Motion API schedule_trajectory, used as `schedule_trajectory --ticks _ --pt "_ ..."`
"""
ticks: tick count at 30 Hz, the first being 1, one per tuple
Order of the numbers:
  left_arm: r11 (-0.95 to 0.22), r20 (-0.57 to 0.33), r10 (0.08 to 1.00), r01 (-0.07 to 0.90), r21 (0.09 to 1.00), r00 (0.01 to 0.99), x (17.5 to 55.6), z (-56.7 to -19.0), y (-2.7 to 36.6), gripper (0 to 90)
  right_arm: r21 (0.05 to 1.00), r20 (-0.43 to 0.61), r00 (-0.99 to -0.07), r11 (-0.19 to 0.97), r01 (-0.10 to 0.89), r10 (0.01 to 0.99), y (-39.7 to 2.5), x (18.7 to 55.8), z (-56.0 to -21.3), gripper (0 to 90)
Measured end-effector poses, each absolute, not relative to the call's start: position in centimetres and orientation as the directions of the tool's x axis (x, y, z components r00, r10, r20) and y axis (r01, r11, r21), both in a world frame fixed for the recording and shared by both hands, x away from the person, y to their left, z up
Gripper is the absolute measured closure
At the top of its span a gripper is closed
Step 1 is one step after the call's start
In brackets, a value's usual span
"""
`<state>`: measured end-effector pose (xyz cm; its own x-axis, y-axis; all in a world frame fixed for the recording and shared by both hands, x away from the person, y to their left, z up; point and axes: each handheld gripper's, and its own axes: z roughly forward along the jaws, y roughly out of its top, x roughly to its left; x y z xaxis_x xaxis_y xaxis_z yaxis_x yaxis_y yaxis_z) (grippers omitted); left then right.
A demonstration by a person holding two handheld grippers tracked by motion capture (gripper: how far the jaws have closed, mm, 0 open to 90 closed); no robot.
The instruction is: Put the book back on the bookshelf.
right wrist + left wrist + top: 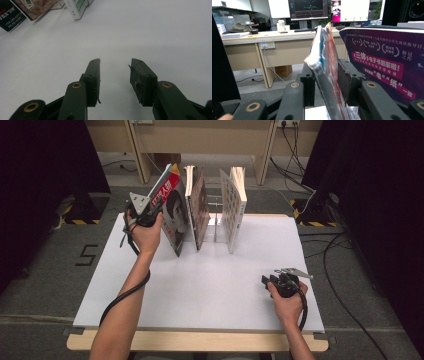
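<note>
On the white table, seen from the high view, the left gripper sits at about ten o'clock from the table's middle, held up in the person's left hand against the leftmost magazine, a thin glossy one with a red band of large white characters across the top of its cover and a dark portrait below; the characters are too small to read there. That magazine leans to the left at the left end of a clear rack at twelve o'clock, and the gripper meets its upper left edge. In the left gripper view the two black jaws stand nearly closed on the magazine's thin edge, pinching it between the pads. Just to the right in that view is a purple cover with white and red print, where "三体", "电子书回家啦" and "电" "纸" can be made out. Next along the rack in the high view come a brown-covered book and then a white book, both upright. The right gripper rests low on the table at about four o'clock, well apart from the rack; in the right gripper view its jaws stand parted with bare table between them, holding nothing.
</note>
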<state>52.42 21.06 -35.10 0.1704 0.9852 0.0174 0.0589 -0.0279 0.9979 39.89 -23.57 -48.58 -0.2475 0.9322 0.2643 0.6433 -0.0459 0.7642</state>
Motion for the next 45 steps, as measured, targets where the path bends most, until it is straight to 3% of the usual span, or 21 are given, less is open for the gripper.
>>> schedule_trajectory --ticks 45 --pt "0.074 -0.112 0.966 0.165 0.984 0.234 49.4 -35.2 22.3 52.0 0.771 0.259 -0.251 -0.043 0.636 0.932 -23.4 39.8 -48.4 60.4"
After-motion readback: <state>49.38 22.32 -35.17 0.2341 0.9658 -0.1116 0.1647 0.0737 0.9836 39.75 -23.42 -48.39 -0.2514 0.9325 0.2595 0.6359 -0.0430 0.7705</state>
